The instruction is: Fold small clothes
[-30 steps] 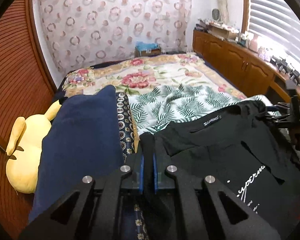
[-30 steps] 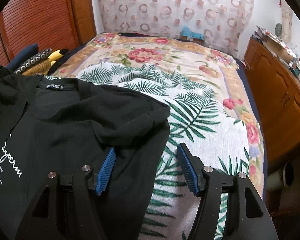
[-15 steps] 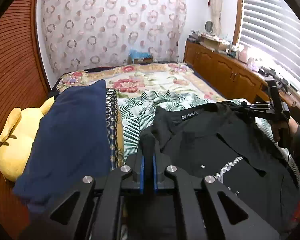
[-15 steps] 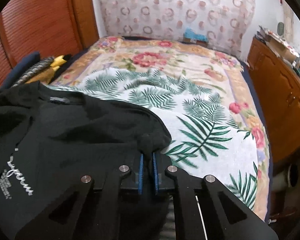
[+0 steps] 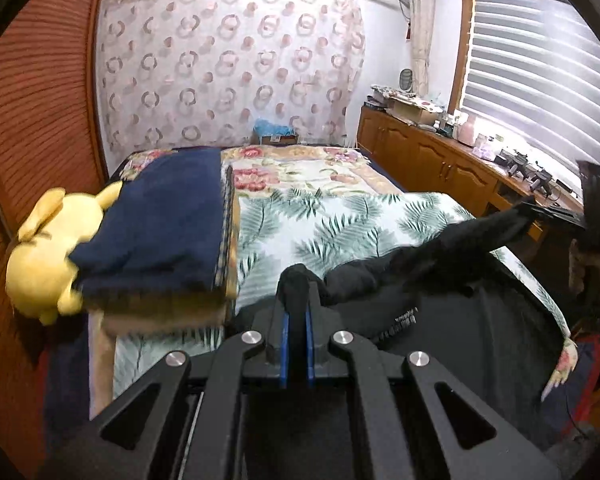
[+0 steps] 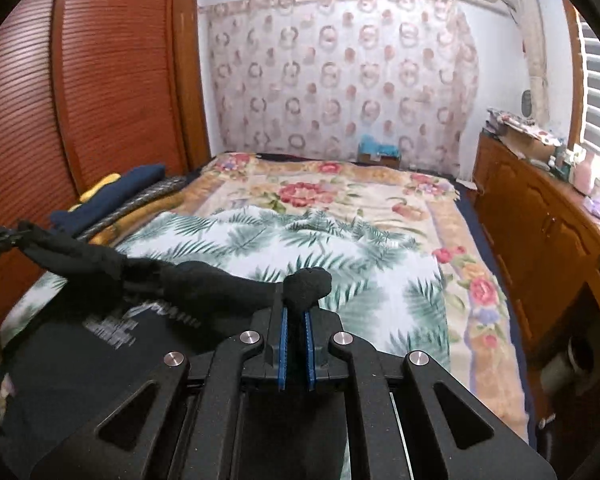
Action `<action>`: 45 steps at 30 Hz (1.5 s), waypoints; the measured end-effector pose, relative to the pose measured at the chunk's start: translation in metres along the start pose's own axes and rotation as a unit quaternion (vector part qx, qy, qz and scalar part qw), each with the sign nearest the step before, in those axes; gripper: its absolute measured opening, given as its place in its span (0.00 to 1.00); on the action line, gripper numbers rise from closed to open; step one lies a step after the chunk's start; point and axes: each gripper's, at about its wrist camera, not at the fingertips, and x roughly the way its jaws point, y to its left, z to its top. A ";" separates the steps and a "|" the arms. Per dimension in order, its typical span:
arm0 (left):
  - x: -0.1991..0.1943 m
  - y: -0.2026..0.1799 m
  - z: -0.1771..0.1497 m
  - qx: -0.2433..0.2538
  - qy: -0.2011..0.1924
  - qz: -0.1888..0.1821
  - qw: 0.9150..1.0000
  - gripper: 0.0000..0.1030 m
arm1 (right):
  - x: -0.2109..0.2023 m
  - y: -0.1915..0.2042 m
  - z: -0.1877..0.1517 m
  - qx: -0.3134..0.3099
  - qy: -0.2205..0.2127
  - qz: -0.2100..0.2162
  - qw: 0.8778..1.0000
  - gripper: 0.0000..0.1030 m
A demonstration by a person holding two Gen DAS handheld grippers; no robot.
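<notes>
Items I count: one black T-shirt (image 6: pixel 100 344), soft knit with white lettering, lifted over the bed's near edge. One left claw (image 5: pixel 296 332) and one right claw (image 6: pixel 296 340), each clamped tight on a bunched shirt corner; I see the cloth stretched taut between them. One bed (image 6: pixel 440 216): a floral blanket, with a palm-leaf sheet (image 5: pixel 340 220) over its near half. Along its left edge, one folded navy blanket (image 5: pixel 164 220) and one yellow plush toy (image 5: pixel 40 252). Room: ribbed wooden wardrobe, ring-patterned curtain, wooden cabinets, slatted blinds.
</notes>
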 end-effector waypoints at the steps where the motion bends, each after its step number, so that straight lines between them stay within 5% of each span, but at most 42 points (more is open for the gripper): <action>1: -0.008 0.002 -0.011 -0.006 0.000 0.002 1.000 0.03 | -0.014 0.004 -0.010 0.002 0.000 -0.001 1.000 0.04; 8: -0.028 0.006 -0.049 -0.027 0.004 0.004 1.000 0.03 | -0.062 0.022 -0.070 0.014 0.017 0.008 1.000 0.04; 19: -0.084 0.002 -0.068 -0.027 -0.014 0.014 0.999 0.04 | -0.110 0.018 -0.089 0.007 0.025 0.002 1.000 0.04; 26: -0.061 0.014 -0.091 -0.015 0.050 0.043 0.998 0.13 | -0.107 0.025 -0.128 -0.009 0.095 -0.006 0.995 0.05; 32: -0.059 0.025 -0.082 -0.030 0.037 0.037 0.998 0.40 | -0.096 0.021 -0.137 -0.002 0.112 -0.022 0.993 0.19; 34: -0.058 0.025 -0.076 -0.025 0.032 0.039 0.998 0.57 | -0.102 0.020 -0.131 -0.008 0.098 -0.029 0.995 0.28; 36: -0.052 0.027 -0.068 -0.023 0.032 0.033 0.999 0.57 | -0.106 0.018 -0.122 -0.013 0.088 -0.039 0.995 0.41; 45: 0.009 0.029 -0.043 0.002 0.068 0.037 0.997 0.57 | -0.068 0.013 -0.094 -0.015 0.071 -0.035 0.997 0.55</action>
